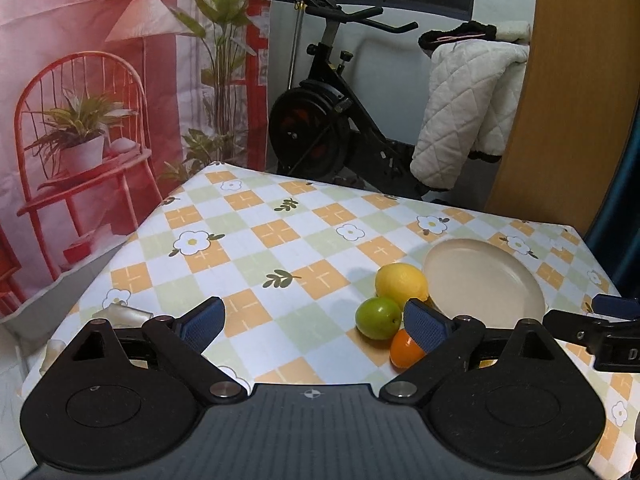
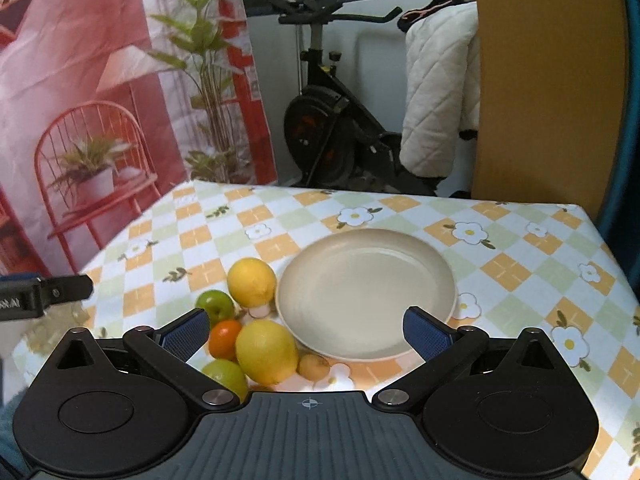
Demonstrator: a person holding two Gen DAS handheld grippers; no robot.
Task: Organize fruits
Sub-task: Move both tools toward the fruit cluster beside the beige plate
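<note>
Both the left gripper (image 1: 314, 322) and right gripper (image 2: 306, 330) hang spread and empty. Just beyond, the fruits (image 2: 256, 320) sit clustered on the worktop (image 2: 520, 272) beside the bare plate (image 2: 366, 292); nothing looks sorted yet.

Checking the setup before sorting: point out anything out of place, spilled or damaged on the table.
Nothing is spilled or visibly damaged. The round beige plate sits empty, while the fruit lies clustered on the checked floral tablecloth beside it: two yellow lemons, two green fruits, a small orange and a small brownish fruit.
</note>
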